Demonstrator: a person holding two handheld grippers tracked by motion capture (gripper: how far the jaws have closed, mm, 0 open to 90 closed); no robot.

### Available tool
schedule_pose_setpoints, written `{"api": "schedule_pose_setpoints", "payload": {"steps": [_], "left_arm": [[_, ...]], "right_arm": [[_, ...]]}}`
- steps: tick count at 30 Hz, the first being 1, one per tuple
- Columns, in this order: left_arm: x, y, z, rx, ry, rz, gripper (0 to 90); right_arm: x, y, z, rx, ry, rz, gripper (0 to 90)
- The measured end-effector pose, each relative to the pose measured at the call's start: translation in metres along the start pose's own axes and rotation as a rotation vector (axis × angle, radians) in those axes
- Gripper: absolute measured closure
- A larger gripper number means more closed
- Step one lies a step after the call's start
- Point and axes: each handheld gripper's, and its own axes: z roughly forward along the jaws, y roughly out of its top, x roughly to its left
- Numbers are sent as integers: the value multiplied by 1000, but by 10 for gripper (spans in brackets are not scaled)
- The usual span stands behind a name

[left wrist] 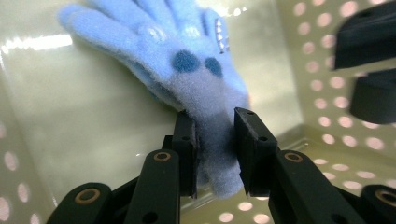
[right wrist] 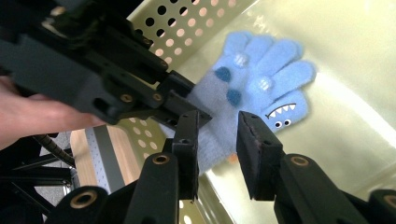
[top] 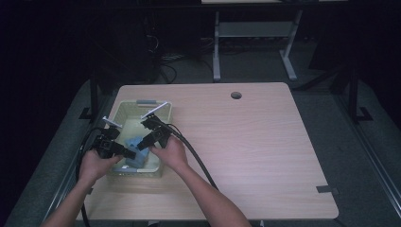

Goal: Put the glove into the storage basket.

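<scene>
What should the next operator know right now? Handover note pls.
Left gripper: shut on the blue glove at its cuff, inside the perforated basket.
Right gripper: fingers open around the same cuff, beside the left gripper, not yet closed.
Glove: flat on the basket floor, fingers pointing away, shark face on one side.
Done: glove gripped by the left.
Left: probably close the right on the cuff, then lift the glove out.

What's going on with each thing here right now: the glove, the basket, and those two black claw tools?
Blue glove: inside the basket, cuff clamped between the left gripper's jaws.
Basket: upright on the table, open at the top.
Left gripper: shut on the glove's cuff.
Right gripper: jaws apart, either side of the cuff, not pressing it.
Table: bearing the basket.
</scene>
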Motion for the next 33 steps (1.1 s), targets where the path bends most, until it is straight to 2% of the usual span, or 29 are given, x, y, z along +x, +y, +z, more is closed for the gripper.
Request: {"api": "schedule_pose_setpoints", "payload": {"steps": [5,8,10,11,14,16,18,20,21,26,27,28,29,33], "left_arm": [[-1,1,-4,10,28,-2,598],[-1,2,-12,-4,53,-3,587],[-1,4,-17,-14,67,0,588],[-3,5,-22,-35,73,16,594],[-5,6,-25,-54,68,25,656],[-7,7,-24,-59,81,40,682],[-10,9,-20,-41,94,51,725],[-12,11,-14,-15,107,49,727],[-13,14,-7,18,132,69,727],[-13,18,2,64,162,80,727],[-12,19,6,88,176,88,727],[-12,19,6,88,176,88,727],[-11,20,11,125,190,86,727],[-11,20,14,127,201,83,727]], "right_arm": [[1,-1,-7,-7,1,-9,679],[1,-1,-11,-18,3,-4,679],[1,-2,-16,-25,6,-3,679],[2,-3,-21,-35,5,-7,678],[2,-5,-25,-44,6,-12,678],[2,-6,-31,-52,5,-15,677],[2,-8,-36,-61,5,-17,676],[1,-8,-41,-70,4,-15,676],[0,-10,-46,-78,3,-17,676],[-1,-13,-50,-87,-1,-10,673],[-2,-13,-52,-86,-1,-12,673],[-2,-13,-52,-86,-1,-12,673],[-3,-13,-53,-89,-5,-13,671],[-2,-14,-54,-91,-1,-13,667]]}}
